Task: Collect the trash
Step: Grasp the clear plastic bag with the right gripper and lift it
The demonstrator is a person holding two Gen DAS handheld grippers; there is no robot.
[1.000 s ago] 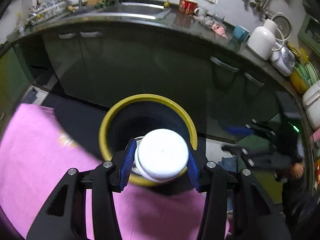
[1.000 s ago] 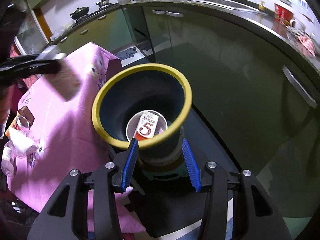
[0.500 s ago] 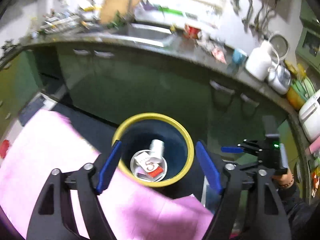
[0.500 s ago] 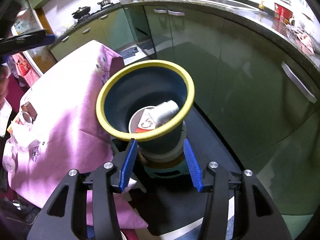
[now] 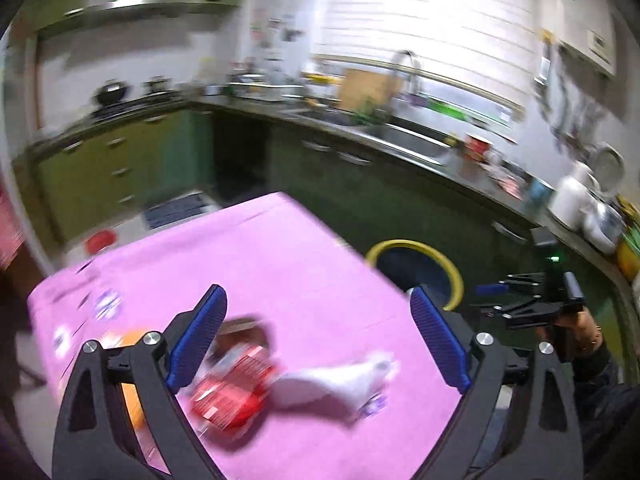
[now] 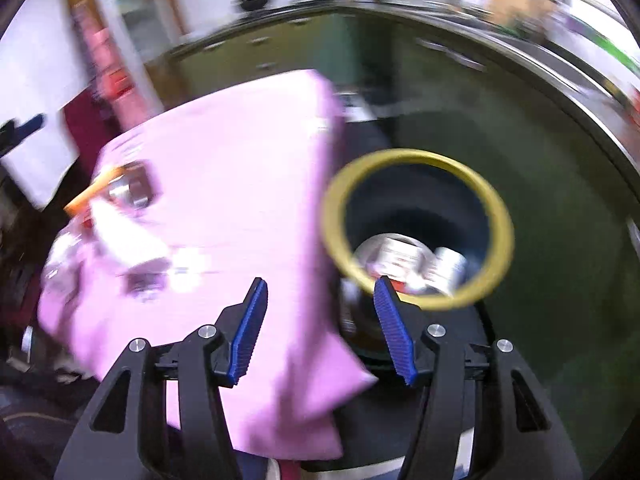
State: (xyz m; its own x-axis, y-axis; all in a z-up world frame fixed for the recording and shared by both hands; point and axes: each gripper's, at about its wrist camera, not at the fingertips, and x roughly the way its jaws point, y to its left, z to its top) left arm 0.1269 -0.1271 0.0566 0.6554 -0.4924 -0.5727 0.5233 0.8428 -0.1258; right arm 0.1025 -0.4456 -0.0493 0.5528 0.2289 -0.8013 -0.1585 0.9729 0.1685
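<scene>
My left gripper [image 5: 317, 294] hangs over the pink-clothed table [image 5: 280, 264], its jaws opening wide with nothing between them. Below it lie a red packet [image 5: 230, 392], a crumpled white tissue [image 5: 344, 380] and something orange [image 5: 132, 396], all blurred. The dark bin with a yellow rim [image 5: 416, 245] stands off the table's right corner. Inside the bin [image 6: 416, 156] rest a white cup [image 6: 448, 268] and a carton [image 6: 394, 256]. My right gripper [image 6: 320, 282] hovers near the table corner beside the bin, jaws opening and holding nothing.
Green kitchen cabinets and a dark counter [image 5: 400, 148] with a sink run behind the bin. A hand holds the right gripper [image 5: 486, 300] at the right of the left wrist view. More trash, a white paper [image 6: 116, 236] and a shiny can [image 6: 128, 194], lies at the table's far side.
The left gripper let the white cup fall into the bin, opened wide and swung left over the table. The right gripper swung left from the bin and widened a little.
</scene>
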